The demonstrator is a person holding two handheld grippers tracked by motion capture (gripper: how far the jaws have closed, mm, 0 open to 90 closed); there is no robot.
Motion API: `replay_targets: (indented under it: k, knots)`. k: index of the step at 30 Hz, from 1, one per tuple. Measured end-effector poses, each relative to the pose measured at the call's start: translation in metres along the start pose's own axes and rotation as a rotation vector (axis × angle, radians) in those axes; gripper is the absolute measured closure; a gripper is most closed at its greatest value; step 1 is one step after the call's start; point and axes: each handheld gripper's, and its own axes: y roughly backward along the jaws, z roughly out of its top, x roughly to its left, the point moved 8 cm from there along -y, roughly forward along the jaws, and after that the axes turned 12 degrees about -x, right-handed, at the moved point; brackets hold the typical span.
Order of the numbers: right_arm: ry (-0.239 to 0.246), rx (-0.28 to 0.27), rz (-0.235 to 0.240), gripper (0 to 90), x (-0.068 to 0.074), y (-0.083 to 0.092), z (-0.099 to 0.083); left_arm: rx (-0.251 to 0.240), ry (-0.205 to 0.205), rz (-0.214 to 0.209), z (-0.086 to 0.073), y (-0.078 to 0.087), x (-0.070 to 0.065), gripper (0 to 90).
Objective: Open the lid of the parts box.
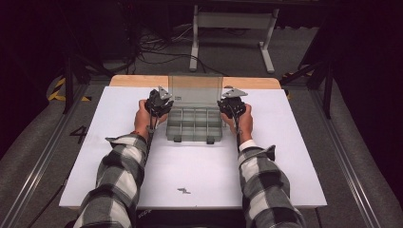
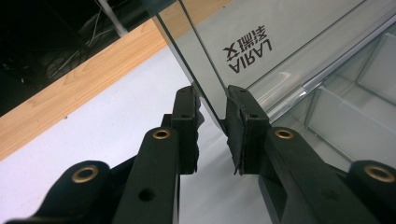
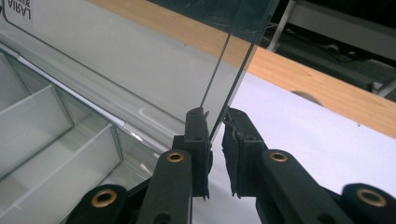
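The left tongs (image 2: 212,112) and right tongs (image 3: 215,126) are set astride the raised lid (image 1: 196,89) of the organizer box (image 1: 194,124) near the table's (image 1: 119,118) far edge, slightly spread, the lid's side edges between unpressed pads.

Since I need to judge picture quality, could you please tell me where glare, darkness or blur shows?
High view: white table bright, the surroundings nearly black. Left gripper view: sharp, the lid label crisp though mirrored. Right gripper view: a small glint on the box near the hinge, the background soft.

One compartment box (image 1: 194,124), two tongs (image 1: 160,105).
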Motion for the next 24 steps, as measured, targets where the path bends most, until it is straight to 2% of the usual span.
replay_targets:
  k: [6,16,24]
  knots:
    - [-0.007,0.014,0.006,78.9,0.0006,-0.0017,-0.0035,0.000,-0.008,0.010,0.0000,-0.0008,0.0002,73.8]
    - [-0.016,0.008,0.008,76.4,-0.0004,-0.0032,-0.0042,0.005,-0.015,0.025,-0.0005,-0.0020,0.0005,71.3]
    - [-0.006,0.014,0.000,74.1,-0.0019,-0.0041,-0.0054,0.011,-0.025,0.036,-0.0014,-0.0041,-0.0001,71.5]
